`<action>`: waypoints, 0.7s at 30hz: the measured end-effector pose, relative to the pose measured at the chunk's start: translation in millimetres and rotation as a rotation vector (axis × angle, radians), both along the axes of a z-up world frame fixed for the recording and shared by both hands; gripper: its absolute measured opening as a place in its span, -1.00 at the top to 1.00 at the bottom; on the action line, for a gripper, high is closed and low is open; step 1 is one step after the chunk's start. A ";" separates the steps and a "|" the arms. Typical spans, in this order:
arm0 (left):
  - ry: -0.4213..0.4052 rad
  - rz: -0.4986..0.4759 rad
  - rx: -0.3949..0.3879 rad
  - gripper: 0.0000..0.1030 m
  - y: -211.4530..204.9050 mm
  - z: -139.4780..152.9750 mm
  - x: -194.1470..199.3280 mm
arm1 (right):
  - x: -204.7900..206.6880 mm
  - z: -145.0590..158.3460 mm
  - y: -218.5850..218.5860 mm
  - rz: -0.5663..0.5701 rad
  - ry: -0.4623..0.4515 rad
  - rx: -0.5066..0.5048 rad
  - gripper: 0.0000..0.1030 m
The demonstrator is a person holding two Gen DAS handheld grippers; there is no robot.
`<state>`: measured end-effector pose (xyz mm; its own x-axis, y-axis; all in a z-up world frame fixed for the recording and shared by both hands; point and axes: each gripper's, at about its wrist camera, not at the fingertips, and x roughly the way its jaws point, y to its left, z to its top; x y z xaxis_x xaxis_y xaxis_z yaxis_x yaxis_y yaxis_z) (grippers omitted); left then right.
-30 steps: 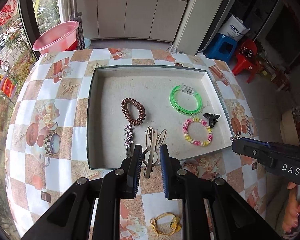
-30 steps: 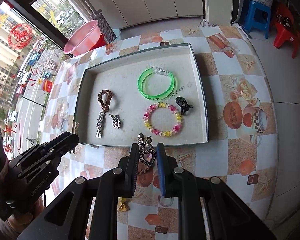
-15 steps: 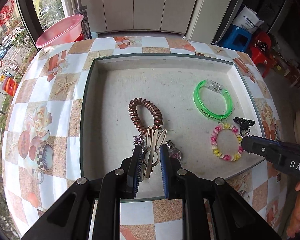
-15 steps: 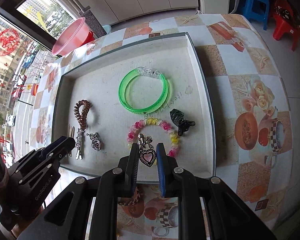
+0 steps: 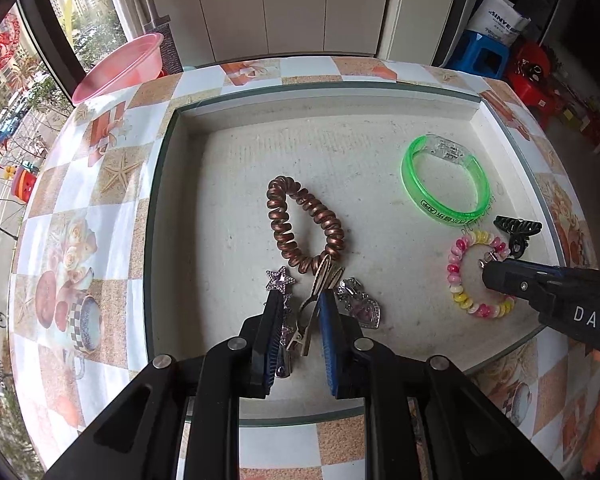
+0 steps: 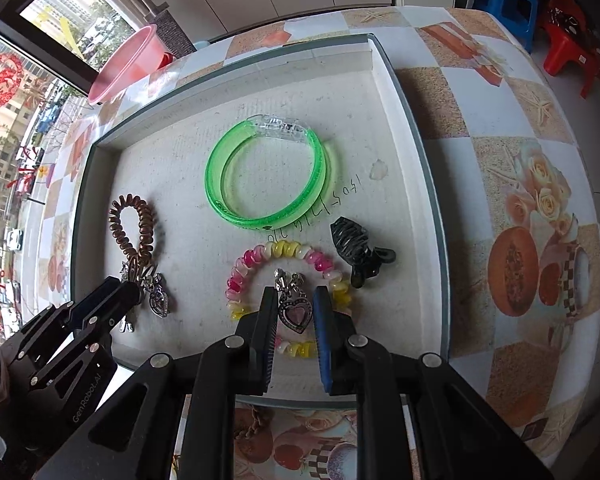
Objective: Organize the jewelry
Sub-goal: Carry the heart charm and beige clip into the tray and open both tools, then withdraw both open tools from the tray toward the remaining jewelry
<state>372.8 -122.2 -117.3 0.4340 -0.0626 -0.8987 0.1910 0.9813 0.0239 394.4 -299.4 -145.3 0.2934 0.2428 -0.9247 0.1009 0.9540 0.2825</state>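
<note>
A shallow grey tray (image 5: 172,216) (image 6: 416,152) holds the jewelry. My left gripper (image 5: 298,300) is shut on a beige metal hair clip (image 5: 322,276), low over the tray, with the clip's tip at the brown spiral hair tie (image 5: 304,224). A star hair clip (image 5: 280,280) and a silver heart pendant (image 5: 362,308) lie beside it. My right gripper (image 6: 294,300) is shut on a pink heart pendant (image 6: 296,314) above the pink-yellow bead bracelet (image 6: 276,252). A green bangle (image 6: 260,176) and a black claw clip (image 6: 356,248) lie in the tray.
The tray sits on a table with a checked floral cloth (image 5: 72,240). A pink basin (image 5: 120,68) stands beyond the far left edge. Blue and red stools (image 6: 508,4) stand on the floor at the right. A chain (image 6: 252,420) lies on the cloth under my right gripper.
Both grippers have moved forward from the table's near edge and lower over the tray, each still holding its piece.
</note>
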 end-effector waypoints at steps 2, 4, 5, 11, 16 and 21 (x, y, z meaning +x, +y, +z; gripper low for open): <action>-0.006 -0.003 0.014 0.39 -0.4 -0.3 -0.3 | 0.6 0.3 -0.4 -0.006 -0.001 0.004 0.54; -0.012 -0.001 0.021 0.39 -0.4 0.9 -1.1 | 0.1 1.3 -1.3 -0.009 0.002 0.013 0.34; -0.017 0.001 0.020 0.39 0.1 2.0 -1.4 | -0.5 2.4 -2.2 -0.011 -0.001 0.028 0.21; -0.028 0.002 0.001 0.39 1.3 8.9 -2.1 | -9.1 18.5 -8.0 -0.024 -0.039 0.099 0.10; -0.052 -0.006 -0.024 -0.42 2.7 18.1 -6.4 | -23.6 35.1 -17.3 -0.062 -0.068 0.127 0.09; -0.106 0.007 -0.052 -0.89 7.2 35.4 -15.6 | -44.4 47.3 -23.0 -0.083 -0.081 0.131 0.09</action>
